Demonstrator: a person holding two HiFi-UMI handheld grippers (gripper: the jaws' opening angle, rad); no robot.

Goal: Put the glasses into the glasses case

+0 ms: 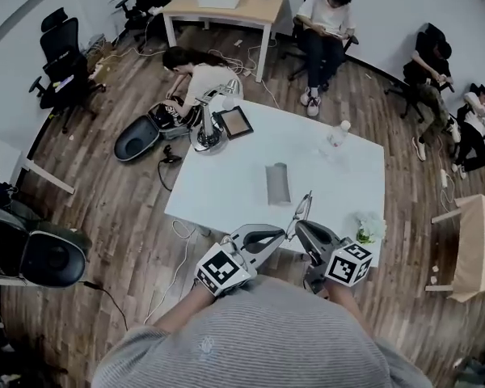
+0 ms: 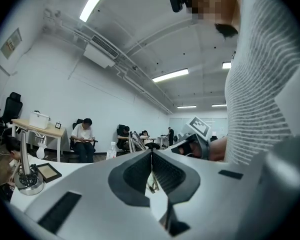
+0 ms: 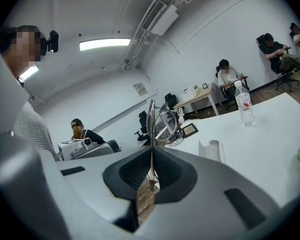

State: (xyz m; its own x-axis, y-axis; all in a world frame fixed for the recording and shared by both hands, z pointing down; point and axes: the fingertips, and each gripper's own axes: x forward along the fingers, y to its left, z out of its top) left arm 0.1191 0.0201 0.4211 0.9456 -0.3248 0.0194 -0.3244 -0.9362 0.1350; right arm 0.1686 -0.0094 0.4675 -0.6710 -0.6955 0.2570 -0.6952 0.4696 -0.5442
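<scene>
Wood-plank floor (image 1: 105, 208), white table (image 1: 226, 184), wooden desk (image 1: 226, 10), black office chairs (image 1: 65, 67), ceiling strip lights (image 2: 170, 75).

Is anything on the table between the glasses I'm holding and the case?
Nothing visible. The glasses, in the right gripper, are near the front edge of the table; only its bare top lies between them and the case. The bottle stands off to the side.

I can read no text anywhere. The bottle (image 3: 244, 104) wears a red label too small to read, the wall sign (image 3: 140, 88) is a blur, and my marker cubes (image 1: 223, 268) show only black-and-white square patterns.
</scene>
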